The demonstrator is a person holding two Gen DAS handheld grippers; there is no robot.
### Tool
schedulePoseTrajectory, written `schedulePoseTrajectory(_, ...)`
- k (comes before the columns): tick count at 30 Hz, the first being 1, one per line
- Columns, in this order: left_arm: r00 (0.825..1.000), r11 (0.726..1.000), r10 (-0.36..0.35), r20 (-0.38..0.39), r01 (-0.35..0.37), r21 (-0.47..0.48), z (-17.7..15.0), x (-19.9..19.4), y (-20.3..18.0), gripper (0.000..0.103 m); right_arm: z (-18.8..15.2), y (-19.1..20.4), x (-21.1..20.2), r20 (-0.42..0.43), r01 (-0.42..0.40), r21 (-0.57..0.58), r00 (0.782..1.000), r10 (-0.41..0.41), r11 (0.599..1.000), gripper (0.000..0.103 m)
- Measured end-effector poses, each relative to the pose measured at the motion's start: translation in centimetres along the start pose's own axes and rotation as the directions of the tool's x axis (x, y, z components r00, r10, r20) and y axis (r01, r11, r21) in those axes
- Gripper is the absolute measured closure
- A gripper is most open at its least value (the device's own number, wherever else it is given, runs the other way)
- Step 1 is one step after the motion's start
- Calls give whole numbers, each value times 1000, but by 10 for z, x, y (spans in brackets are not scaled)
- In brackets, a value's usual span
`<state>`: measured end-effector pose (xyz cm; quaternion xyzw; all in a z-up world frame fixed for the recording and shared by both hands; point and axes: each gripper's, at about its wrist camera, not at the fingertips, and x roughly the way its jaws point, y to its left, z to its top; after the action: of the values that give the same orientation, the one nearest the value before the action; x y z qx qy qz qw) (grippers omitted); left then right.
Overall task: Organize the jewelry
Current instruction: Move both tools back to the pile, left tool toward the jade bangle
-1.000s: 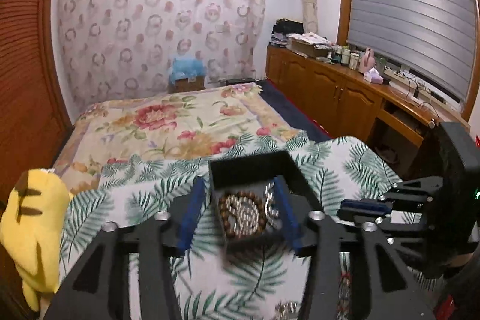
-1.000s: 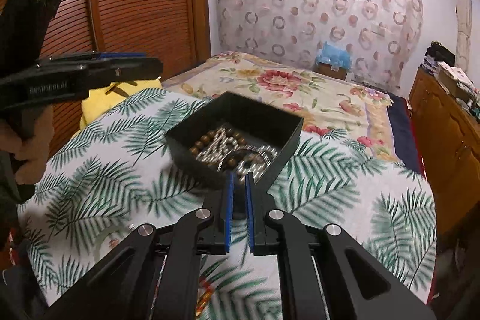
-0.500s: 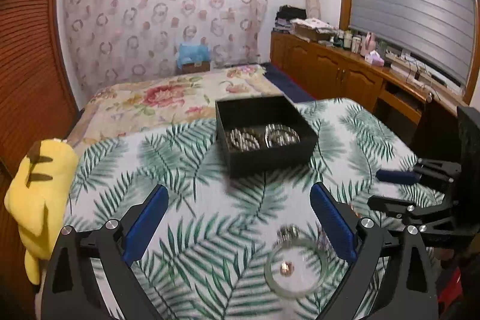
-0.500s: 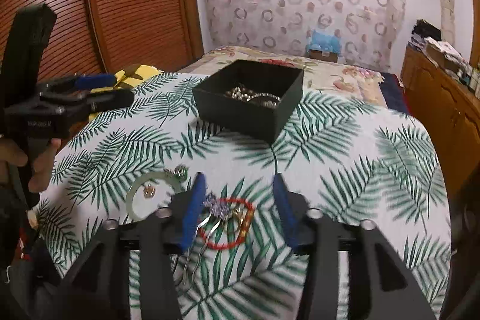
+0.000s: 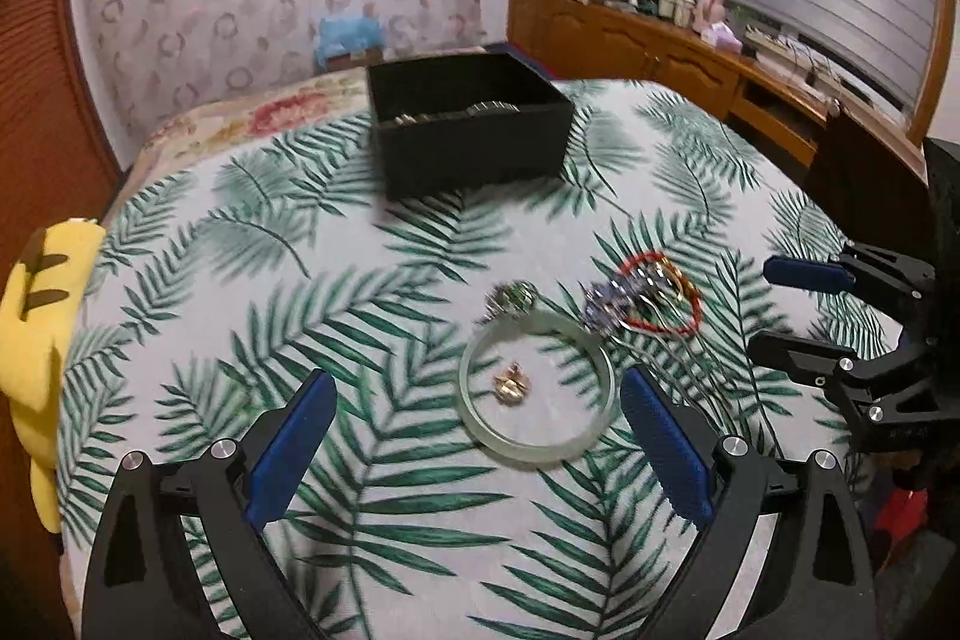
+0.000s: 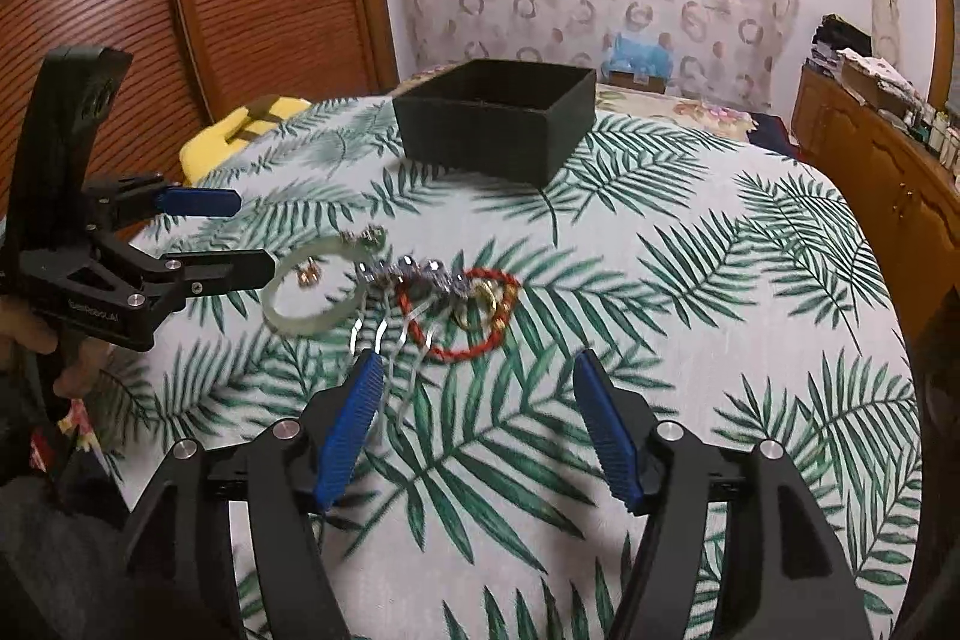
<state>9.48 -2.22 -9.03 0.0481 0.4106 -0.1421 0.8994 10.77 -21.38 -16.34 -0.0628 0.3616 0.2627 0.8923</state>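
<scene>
Left tongs (image 5: 474,448): spread wide, empty — hovering low over the bangle (image 5: 536,388), which lies flat on the tabletop (image 5: 300,340) between the two blue pads.
Right tongs (image 6: 480,430): spread, empty, aimed at the tangled pile just ahead of them.
Change: a second ago both tongs were up at the box (image 5: 468,124), the right pair nearly closed at its rim; both have since pulled back toward the near edge and opened. The box has not moved.
Box: black, open-topped, at the far side of the tabletop, well apart from the loose pieces; beads and metal bands show just above its near wall.
Loose pieces: bangle with a small gold item (image 5: 511,383) inside its ring; a green-stoned piece (image 5: 513,298) touching the bangle's far rim; beside these a red cord loop (image 6: 459,316) tangled with a silver hair comb (image 6: 408,304) and gold rings.
Task meaning: one deposit looks finished, and a new pick is being set up — judged roughly half done, since several pieces remain outside the box.
Next move: the left tongs seem lined up for the bangle; the pile on the right is interlocked, so more than one piece may lift together.
</scene>
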Motion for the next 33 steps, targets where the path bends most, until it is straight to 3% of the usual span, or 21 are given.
schedulePoseTrajectory(10,997,998,-39,-69,42,42,-2,24,-17,11,-7,-3,1,12,-10,13,1000,10,1000,35)
schedulePoseTrajectory(14,995,997,-38,-92,43,59,-3,32,-23,27,-7,-3,1,10,-3,15,1000,3,1000,35)
schedulePoseTrajectory(25,997,993,-13,-81,22,112,-1,36,-30,34,-8,-1,3,10,-2,15,1000,2,1000,35)
schedulePoseTrajectory(33,1000,998,-26,-6,26,51,-10,7,-23,34,-8,1,4,1,13,6,1000,-13,1000,35)
